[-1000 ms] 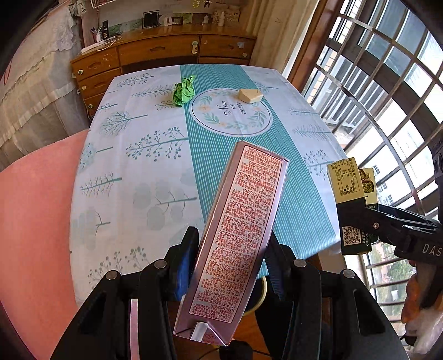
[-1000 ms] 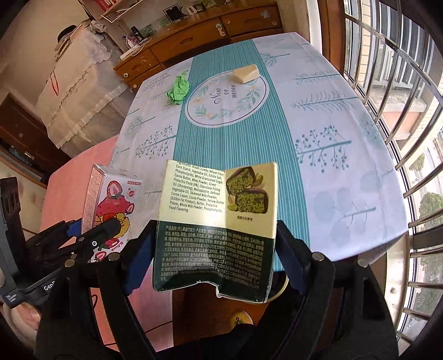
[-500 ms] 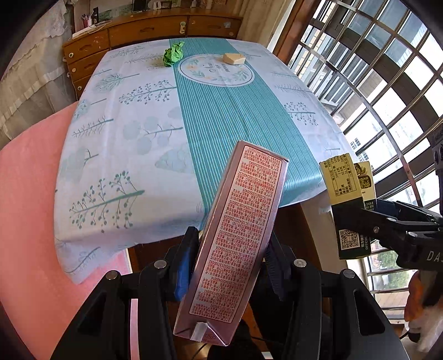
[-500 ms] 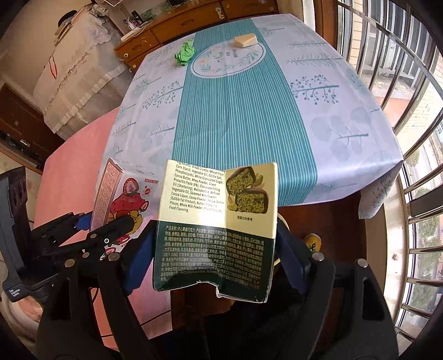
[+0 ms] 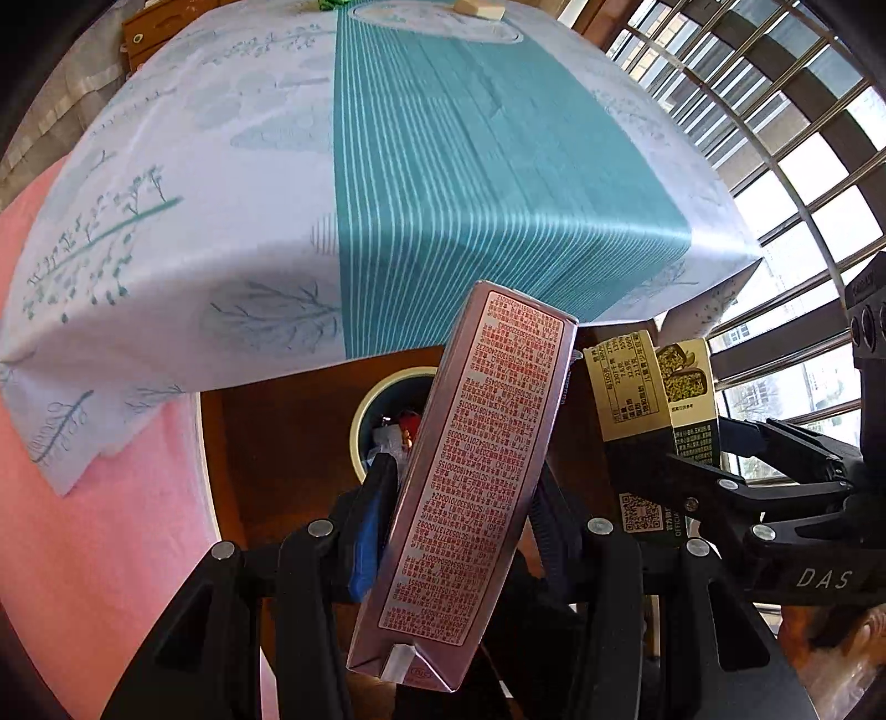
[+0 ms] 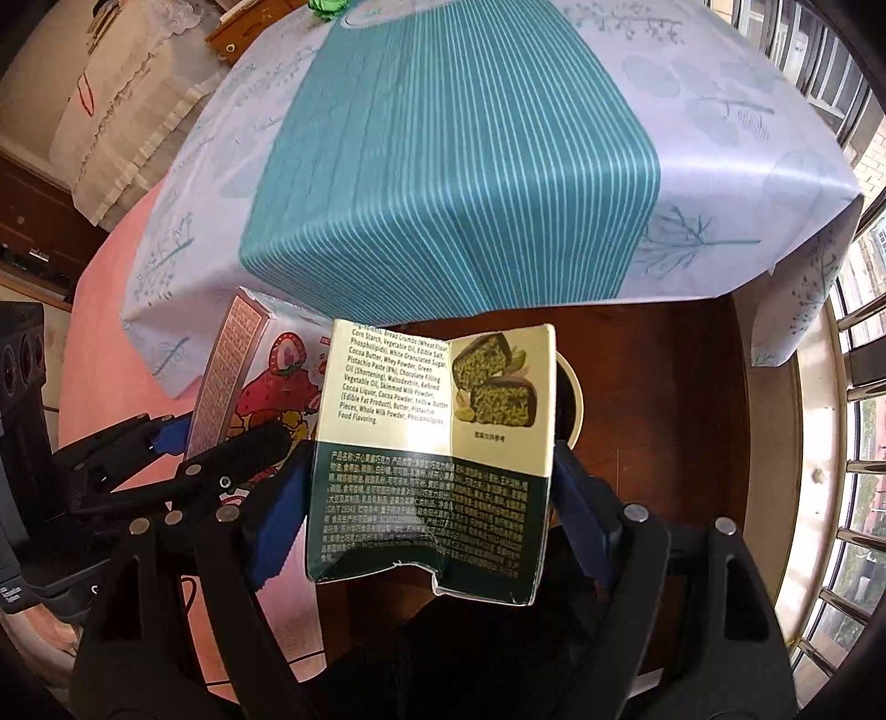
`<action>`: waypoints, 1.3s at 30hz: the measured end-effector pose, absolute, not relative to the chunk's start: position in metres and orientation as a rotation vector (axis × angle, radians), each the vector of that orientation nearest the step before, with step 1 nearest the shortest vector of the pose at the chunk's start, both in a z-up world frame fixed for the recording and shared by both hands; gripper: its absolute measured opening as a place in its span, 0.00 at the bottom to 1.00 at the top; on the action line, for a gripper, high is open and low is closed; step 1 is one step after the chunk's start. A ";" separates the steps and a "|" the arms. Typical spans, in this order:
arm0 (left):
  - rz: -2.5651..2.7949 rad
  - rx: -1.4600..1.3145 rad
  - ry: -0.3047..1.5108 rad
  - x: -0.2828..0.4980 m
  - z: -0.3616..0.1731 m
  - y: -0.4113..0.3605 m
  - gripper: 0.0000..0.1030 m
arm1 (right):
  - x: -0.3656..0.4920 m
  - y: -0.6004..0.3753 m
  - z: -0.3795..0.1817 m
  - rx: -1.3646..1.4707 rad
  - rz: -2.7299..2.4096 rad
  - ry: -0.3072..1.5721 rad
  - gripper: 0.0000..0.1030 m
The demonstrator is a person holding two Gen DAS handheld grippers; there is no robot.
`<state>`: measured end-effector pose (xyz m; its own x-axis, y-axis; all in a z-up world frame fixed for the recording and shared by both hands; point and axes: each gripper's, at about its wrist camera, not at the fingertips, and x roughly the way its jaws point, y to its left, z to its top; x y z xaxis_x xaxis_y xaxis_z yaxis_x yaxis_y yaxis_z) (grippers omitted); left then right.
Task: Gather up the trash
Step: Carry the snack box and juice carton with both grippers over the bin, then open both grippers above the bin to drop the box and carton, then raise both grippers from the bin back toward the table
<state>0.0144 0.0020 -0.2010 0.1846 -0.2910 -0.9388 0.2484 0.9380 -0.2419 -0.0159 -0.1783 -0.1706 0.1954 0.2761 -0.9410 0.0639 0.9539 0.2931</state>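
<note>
My left gripper (image 5: 460, 504) is shut on a tall pink box (image 5: 476, 476) printed with red text, held upright between its blue pads. In the right wrist view the same strawberry-printed pink box (image 6: 266, 382) and the left gripper (image 6: 213, 437) show at the left. My right gripper (image 6: 432, 509) is shut on a torn cream and dark green chocolate box (image 6: 437, 454), also seen as the green box (image 5: 637, 399) at the right. A round bin with a cream rim (image 5: 365, 410) holding some wrappers sits on the brown floor just beyond both boxes; part of that rim (image 6: 573, 399) peeks out behind the green box.
The table's white and teal cloth (image 5: 443, 166) hangs over the near edge above the bin. A crumpled green paper (image 6: 326, 6) and a cream wedge (image 5: 479, 6) lie at its far end. Pink fabric (image 5: 83, 554) lies left, a window grille (image 5: 775, 138) right.
Both grippers have come down and back from over the tabletop to below its near edge, each still holding its box. The bin has come into view beneath them.
</note>
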 end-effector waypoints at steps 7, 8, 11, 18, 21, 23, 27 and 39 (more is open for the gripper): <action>-0.301 -0.085 1.425 0.025 -0.322 -0.009 0.45 | -0.012 -0.198 -0.290 0.334 0.146 1.445 0.77; -0.293 -0.091 1.434 0.027 -0.338 -0.011 0.45 | -0.011 -0.200 -0.307 0.339 0.148 1.449 0.77; -0.280 -0.105 1.450 0.034 -0.383 -0.014 0.45 | -0.007 -0.206 -0.352 0.344 0.151 1.465 0.77; -0.264 -0.100 1.478 0.051 -0.465 -0.021 0.48 | -0.002 -0.212 -0.426 0.378 0.153 1.477 0.79; -0.254 -0.070 1.479 0.054 -0.484 -0.019 0.70 | 0.000 -0.217 -0.445 0.424 0.158 1.472 0.79; -0.239 -0.059 1.479 0.055 -0.493 -0.015 0.78 | 0.003 -0.220 -0.453 0.454 0.159 1.472 0.80; -0.223 -0.072 1.470 0.058 -0.505 -0.002 0.83 | 0.003 -0.215 -0.460 0.434 0.156 1.448 0.80; -0.181 -0.068 1.437 0.053 -0.487 0.022 0.83 | 0.002 -0.194 -0.453 0.397 0.168 1.421 0.80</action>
<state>0.0530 0.0222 -0.4866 0.1228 -0.1642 -0.9787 0.0830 0.9845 -0.1548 0.0024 -0.1940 -0.4535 0.1509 0.3465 -0.9258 0.1216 0.9229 0.3652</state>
